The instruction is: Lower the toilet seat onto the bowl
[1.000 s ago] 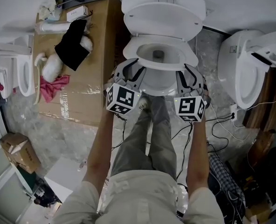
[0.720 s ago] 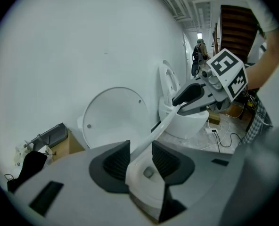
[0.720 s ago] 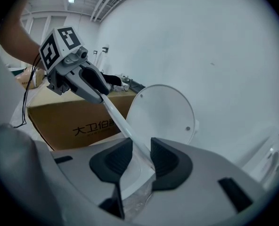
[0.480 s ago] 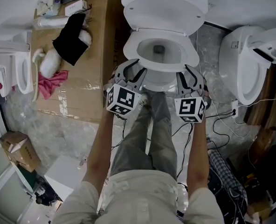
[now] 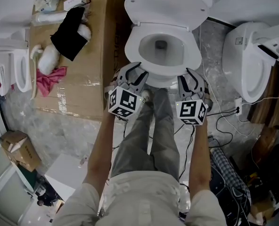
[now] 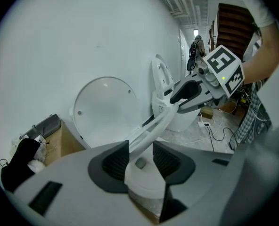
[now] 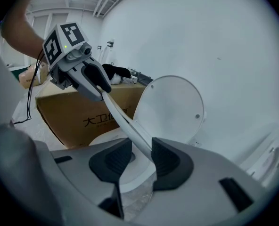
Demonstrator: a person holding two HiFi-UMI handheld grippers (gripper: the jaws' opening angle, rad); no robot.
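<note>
**toilet seat [image 5: 161,71] nearly on bowl [image 5: 160,55]**

Grip: left gripper [image 6: 138,160] and right gripper [image 7: 138,155] clamp its front rim, jaws just easing wider. lid [image 5: 167,4] upright behind. cardboard box [image 5: 83,74] just beside the bowl's left, black cloth [image 5: 69,28] near its far edge; second toilet [image 5: 245,62] on the right.

Toilet seat [image 5: 192,55]: over the bowl [image 5: 159,56], lid [image 5: 167,1] behind.
Box [image 5: 78,86]: left of bowl.
Cloths [image 5: 69,26]: on box.
2nd toilet [image 5: 245,62]: right of bowl.

The grey stone floor [image 5: 59,135] carries a toilet [image 5: 164,1], a large cardboard box [image 5: 80,74], a small carton [image 5: 18,150] and loose cables [image 5: 223,121].
</note>
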